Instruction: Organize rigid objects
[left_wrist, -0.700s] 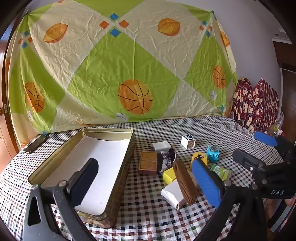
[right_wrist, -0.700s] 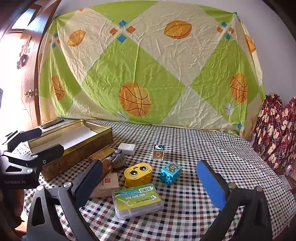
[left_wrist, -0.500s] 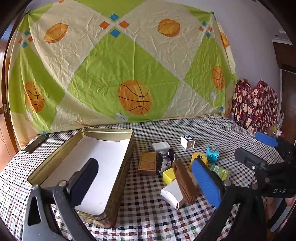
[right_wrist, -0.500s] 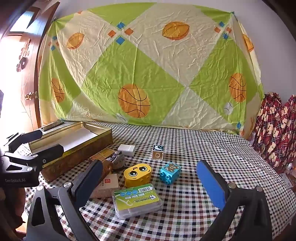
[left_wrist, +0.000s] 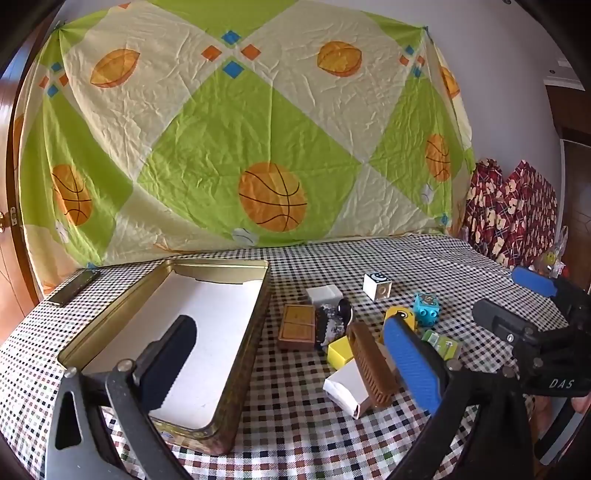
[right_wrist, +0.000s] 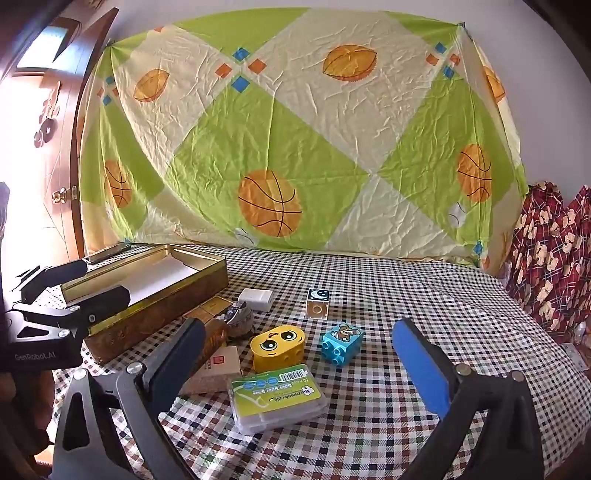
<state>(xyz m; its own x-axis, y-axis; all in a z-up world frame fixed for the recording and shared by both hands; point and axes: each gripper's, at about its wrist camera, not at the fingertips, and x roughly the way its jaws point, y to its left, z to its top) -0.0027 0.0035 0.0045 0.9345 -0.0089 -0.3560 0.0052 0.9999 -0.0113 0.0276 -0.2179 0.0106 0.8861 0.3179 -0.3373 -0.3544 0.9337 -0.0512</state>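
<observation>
While wide open, both hand-held grippers (left_wrist: 291, 362) (right_wrist: 306, 358) empty.

1. I see a gold tin (left_wrist: 255, 328) lying open on the left, long and rectangular, white lining inside, nothing in it.
2. Just right of it lies a flat brown box (left_wrist: 297, 326), with a white block (left_wrist: 324, 294) behind it and a dark crumpled item (left_wrist: 334, 321) touching its right edge.
3. A white cube (right_wrist: 317, 302) with a moon on its dark top stands apart, farther back.
4. A yellow face block (right_wrist: 277, 347) and a blue studded brick (right_wrist: 341, 343) sit side by side, close but apart.
5. In front of them lies a clear case (right_wrist: 277, 397) with a green label.
6. A white carton (left_wrist: 347, 389) lies nearest, with a brown ribbed piece (left_wrist: 371, 363) tilted on it and a yellow block (left_wrist: 340, 352) just behind.
</observation>
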